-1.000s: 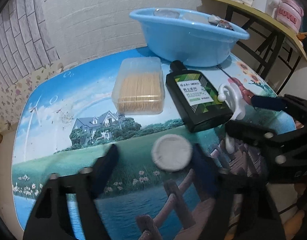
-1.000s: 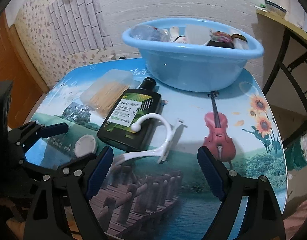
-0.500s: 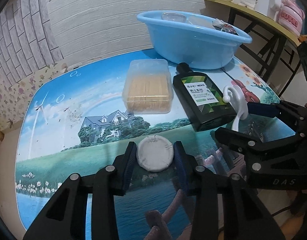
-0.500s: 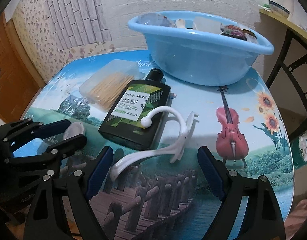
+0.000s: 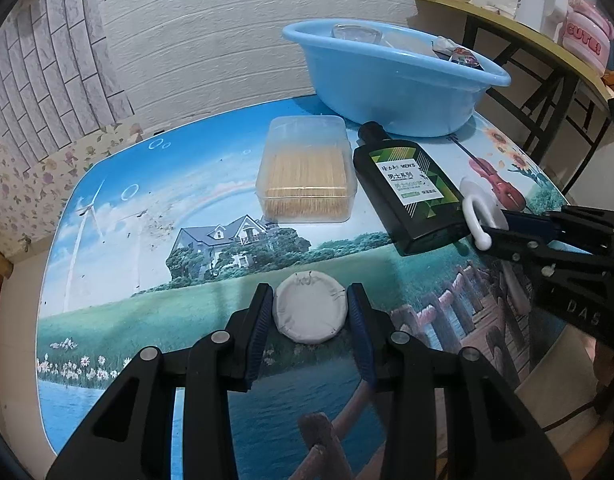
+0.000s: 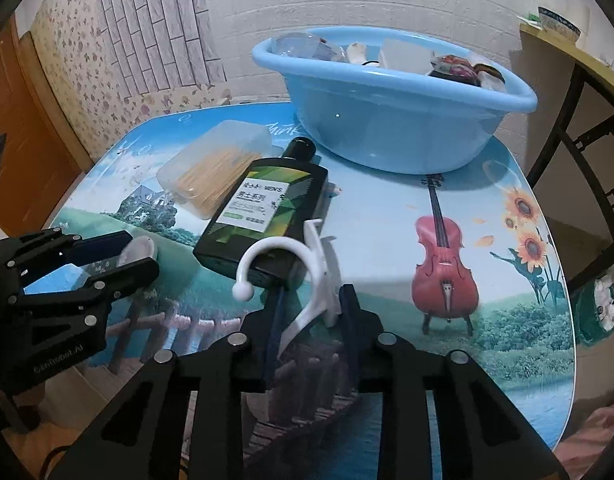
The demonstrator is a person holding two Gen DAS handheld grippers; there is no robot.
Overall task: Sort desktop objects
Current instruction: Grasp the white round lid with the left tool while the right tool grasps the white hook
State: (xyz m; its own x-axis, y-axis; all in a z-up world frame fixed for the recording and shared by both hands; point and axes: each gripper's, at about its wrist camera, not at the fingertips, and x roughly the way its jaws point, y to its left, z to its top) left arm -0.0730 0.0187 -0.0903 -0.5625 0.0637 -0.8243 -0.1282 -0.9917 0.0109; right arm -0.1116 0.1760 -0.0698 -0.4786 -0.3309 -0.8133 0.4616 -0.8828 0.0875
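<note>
Left gripper [image 5: 310,312] clamped tight; right gripper [image 6: 311,312] jaws closing

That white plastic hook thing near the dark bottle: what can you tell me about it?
The white plastic hook is a glossy one-piece moulding: a curved arm ending in a small ball tip, joined to a flat clip-like base. It stands tilted up from the picture-printed table, its curved arm arching over the corner of the flat dark bottle with the green label lying beside it. The right tongs are closing on it, and its lower stem sits between their blue pads.
</note>
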